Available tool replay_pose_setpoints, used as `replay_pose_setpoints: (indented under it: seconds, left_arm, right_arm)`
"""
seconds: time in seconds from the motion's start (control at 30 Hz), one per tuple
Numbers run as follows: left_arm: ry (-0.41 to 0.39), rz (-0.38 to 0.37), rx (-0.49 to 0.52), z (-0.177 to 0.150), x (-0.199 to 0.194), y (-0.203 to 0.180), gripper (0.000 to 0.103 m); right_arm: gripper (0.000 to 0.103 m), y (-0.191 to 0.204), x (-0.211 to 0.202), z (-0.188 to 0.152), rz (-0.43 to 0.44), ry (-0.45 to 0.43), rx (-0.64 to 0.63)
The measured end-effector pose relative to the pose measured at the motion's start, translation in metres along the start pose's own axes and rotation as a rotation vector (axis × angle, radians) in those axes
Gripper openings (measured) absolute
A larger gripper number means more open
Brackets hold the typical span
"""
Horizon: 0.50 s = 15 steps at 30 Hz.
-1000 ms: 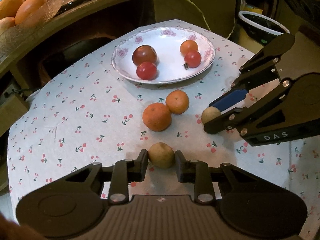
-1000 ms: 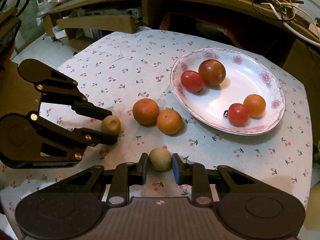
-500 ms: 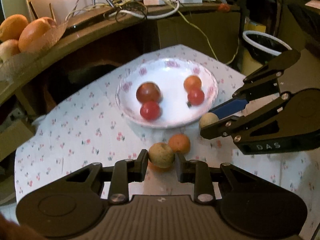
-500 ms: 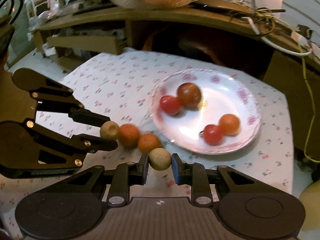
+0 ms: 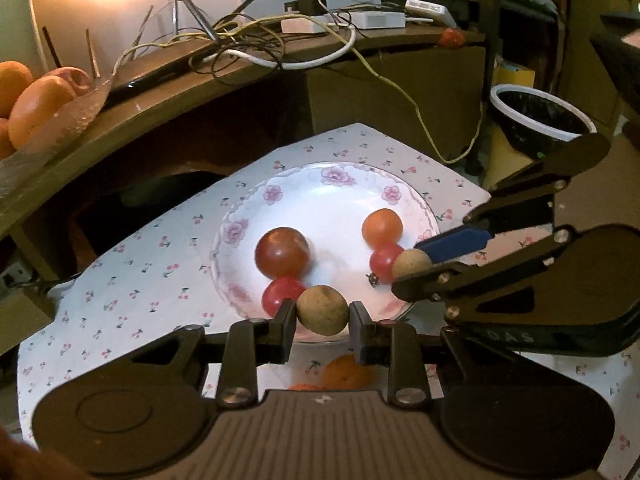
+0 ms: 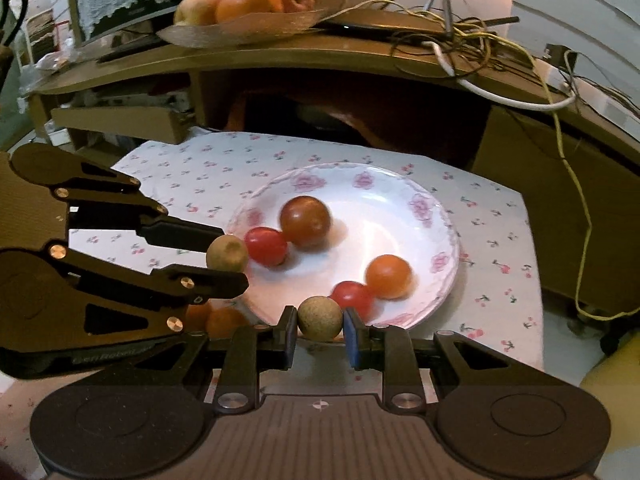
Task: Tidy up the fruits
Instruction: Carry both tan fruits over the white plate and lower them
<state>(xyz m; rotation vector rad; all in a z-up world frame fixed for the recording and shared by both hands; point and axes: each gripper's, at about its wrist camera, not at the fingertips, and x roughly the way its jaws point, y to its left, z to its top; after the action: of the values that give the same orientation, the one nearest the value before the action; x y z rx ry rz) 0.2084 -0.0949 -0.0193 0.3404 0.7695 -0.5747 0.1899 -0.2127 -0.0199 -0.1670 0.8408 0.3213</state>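
My left gripper (image 5: 322,315) is shut on a small tan round fruit (image 5: 322,314), held above the near rim of the white flowered plate (image 5: 332,196). My right gripper (image 6: 320,318) is shut on a second tan fruit (image 6: 320,317), also over the plate's (image 6: 436,216) near edge. Each gripper shows in the other's view, the right gripper (image 5: 414,264) and the left gripper (image 6: 226,254). The plate holds a dark red tomato (image 5: 282,252), two red tomatoes (image 5: 280,294) and an orange one (image 5: 382,227). Two tangerines (image 5: 346,374) lie on the cloth below the grippers, mostly hidden.
The table has a cherry-print cloth (image 5: 132,280). Behind it stands a wooden shelf (image 6: 280,60) with a tangle of cables (image 5: 256,40) and a glass dish of oranges and apples (image 6: 244,0). A bin with a black liner (image 5: 536,116) stands at the right.
Both grippers lifted their tan fruits off the cloth and moved forward over the plate's near edge. The tangerines have dropped below the fingers in both views.
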Motion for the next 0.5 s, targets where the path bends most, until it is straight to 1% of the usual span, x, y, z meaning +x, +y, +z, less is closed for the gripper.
replay_pose_setpoints:
  seconds: [0.2, 0.5]
  left_arm:
    - [0.010, -0.005, 0.003, 0.002, 0.012, -0.002, 0.034]
    - [0.012, 0.025, -0.017, 0.004, 0.023, 0.008, 0.034]
  right_arm:
    - [0.025, -0.006, 0.009, 0.000, -0.019, 0.005, 0.009]
    - [0.025, -0.012, 0.016, 0.007, -0.033, -0.026, 0.010]
